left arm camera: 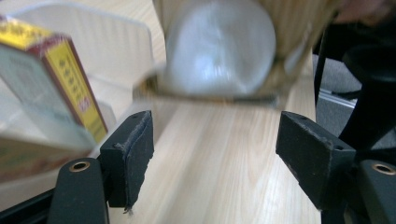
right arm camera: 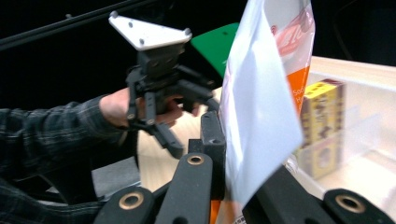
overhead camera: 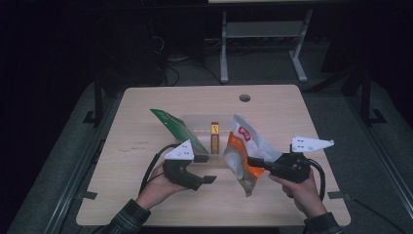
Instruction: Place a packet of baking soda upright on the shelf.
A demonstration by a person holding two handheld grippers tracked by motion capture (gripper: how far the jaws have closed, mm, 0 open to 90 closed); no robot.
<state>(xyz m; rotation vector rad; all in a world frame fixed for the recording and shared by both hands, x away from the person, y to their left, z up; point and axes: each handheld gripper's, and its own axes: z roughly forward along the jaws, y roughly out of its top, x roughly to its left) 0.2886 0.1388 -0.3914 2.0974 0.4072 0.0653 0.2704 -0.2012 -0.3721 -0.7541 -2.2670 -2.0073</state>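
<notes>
Tongs of the right gripper [overhead camera: 254, 161] clamp the orange-and-white snack bag [overhead camera: 241, 151] above the tabletop's [overhead camera: 146, 146] near-right area. Left tongs [overhead camera: 206, 168] stand wide apart, nothing between. Farther back, a clear bin [overhead camera: 202, 121] holds a yellow box [overhead camera: 214, 136].

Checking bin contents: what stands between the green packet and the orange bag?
A yellow box, upright in the clear bin, seen in the high view.

left gripper [overhead camera: 208, 168] sits low in the left hand [overhead camera: 157, 189], jaws spread apart with nothing between them. right gripper [overhead camera: 254, 161], in the right hand [overhead camera: 303, 192], has its jaws clamped together.
</notes>
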